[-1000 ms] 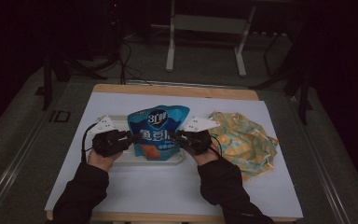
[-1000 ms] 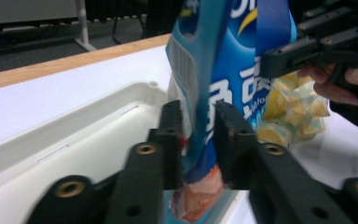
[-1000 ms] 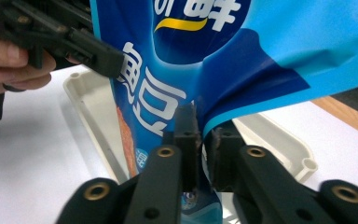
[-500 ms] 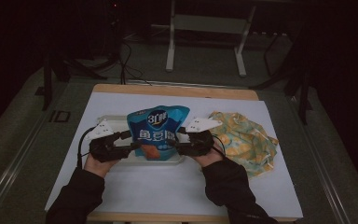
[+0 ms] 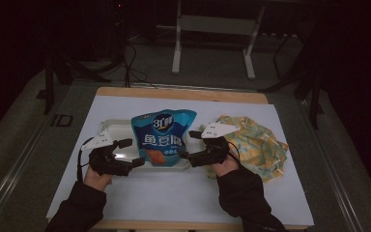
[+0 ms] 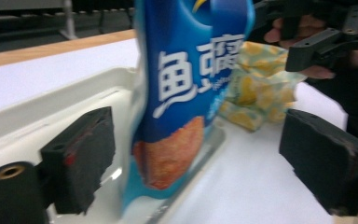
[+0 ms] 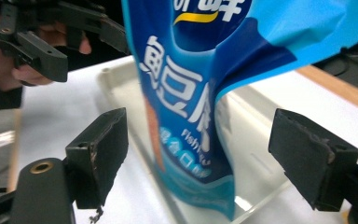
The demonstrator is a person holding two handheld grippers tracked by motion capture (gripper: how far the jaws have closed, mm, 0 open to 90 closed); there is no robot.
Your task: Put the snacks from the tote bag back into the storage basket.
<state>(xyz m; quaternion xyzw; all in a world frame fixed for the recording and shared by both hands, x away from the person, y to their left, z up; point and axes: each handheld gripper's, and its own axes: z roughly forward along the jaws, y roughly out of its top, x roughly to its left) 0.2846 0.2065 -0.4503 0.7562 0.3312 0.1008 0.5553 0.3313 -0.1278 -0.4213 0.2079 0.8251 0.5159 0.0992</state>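
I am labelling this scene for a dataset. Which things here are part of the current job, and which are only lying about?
In the job:
- blue snack bag, standing in the tray
- white tray
- left tool, open beside the bag
- right tool, open on the bag's other side

Lying about:
- yellow patterned cloth, crumpled on the white table cover
- metal stand behind the table

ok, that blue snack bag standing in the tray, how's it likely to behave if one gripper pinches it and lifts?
The blue snack bag is probably light and crushable: its film is puffed and creased near the top. It stands on a narrow base in the white tray, so a side nudge may tip it. The glossy film could slip between the pads.
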